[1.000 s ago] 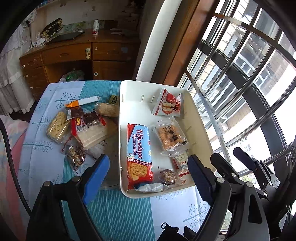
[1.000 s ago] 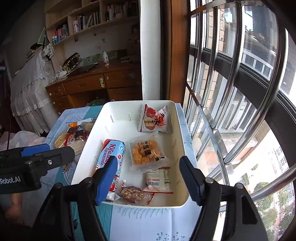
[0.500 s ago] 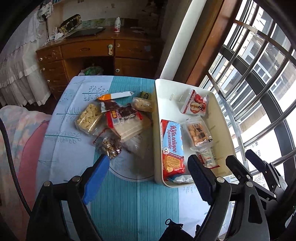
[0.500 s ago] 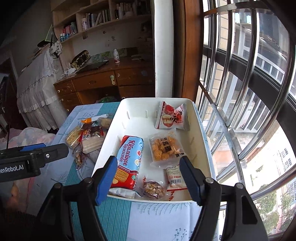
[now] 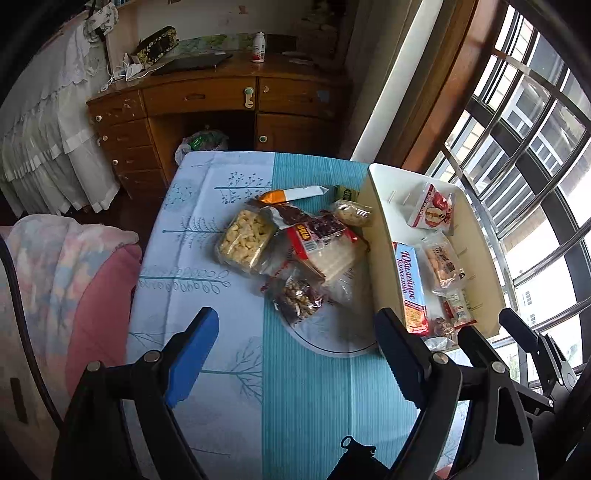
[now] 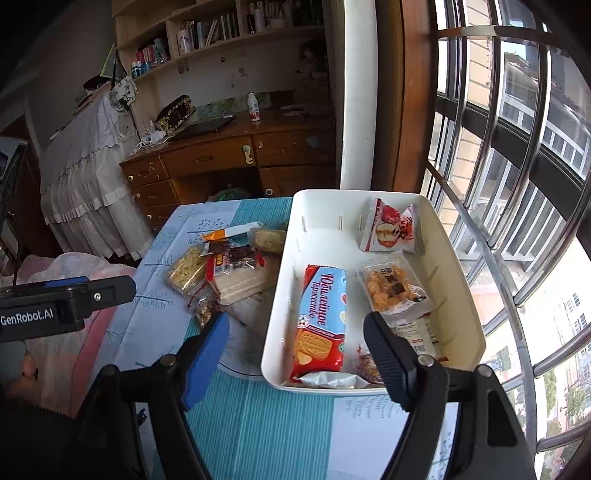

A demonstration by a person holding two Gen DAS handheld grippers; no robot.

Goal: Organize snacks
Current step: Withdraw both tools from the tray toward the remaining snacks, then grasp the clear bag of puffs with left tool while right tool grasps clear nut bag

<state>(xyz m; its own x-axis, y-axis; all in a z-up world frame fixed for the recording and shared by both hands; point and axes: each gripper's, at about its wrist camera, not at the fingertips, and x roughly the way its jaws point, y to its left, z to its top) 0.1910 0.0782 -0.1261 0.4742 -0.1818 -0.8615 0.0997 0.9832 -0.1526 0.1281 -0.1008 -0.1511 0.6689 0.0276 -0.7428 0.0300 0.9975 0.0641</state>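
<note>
Hovering over the bench (image 5: 229, 373), the left claw (image 5: 295, 354) is held wide apart and empty; the right claw (image 6: 295, 354) is opening, nothing gripped. Loose snack packets (image 5: 295, 243) are heaped at eleven o'clock, beside the white bin (image 6: 458, 280) holding a biscuit pack (image 6: 323, 317).

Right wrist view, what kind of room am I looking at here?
Most likely a lived-in bedroom or study at home: a wooden desk with drawers stands against the wall, bookshelves run above it, and a small table with a blue patterned cloth sits by a barred window.
</note>
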